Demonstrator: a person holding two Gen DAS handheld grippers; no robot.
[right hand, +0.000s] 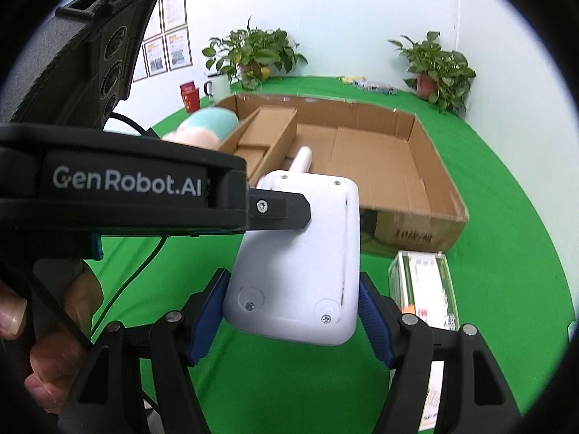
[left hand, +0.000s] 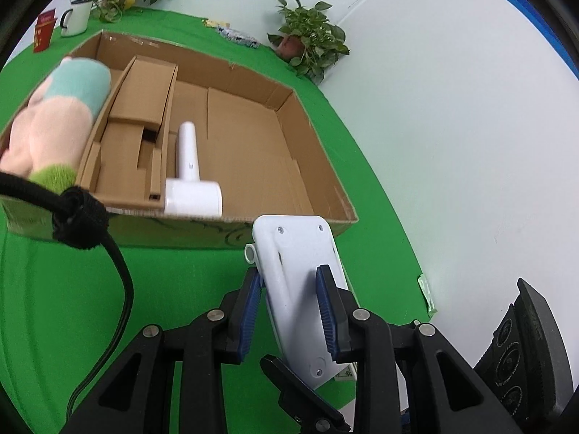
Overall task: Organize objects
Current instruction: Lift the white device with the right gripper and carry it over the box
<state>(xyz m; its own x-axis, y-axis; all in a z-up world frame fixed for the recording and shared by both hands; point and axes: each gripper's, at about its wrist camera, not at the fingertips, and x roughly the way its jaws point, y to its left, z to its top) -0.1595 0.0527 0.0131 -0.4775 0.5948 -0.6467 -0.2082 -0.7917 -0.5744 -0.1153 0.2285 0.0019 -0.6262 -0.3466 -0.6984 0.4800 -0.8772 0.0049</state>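
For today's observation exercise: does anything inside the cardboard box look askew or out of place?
The plush toy sticks up over the cardboard box wall at its left end rather than lying inside. The white hair dryer lies flat beside the cardboard insert; nothing looks spilled or damaged.

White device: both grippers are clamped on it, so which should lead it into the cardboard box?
Probably left. The left gripper grips the white device nearer the cardboard box; the right gripper holds the rear end.

White device [right hand: 300, 253] held above cloth
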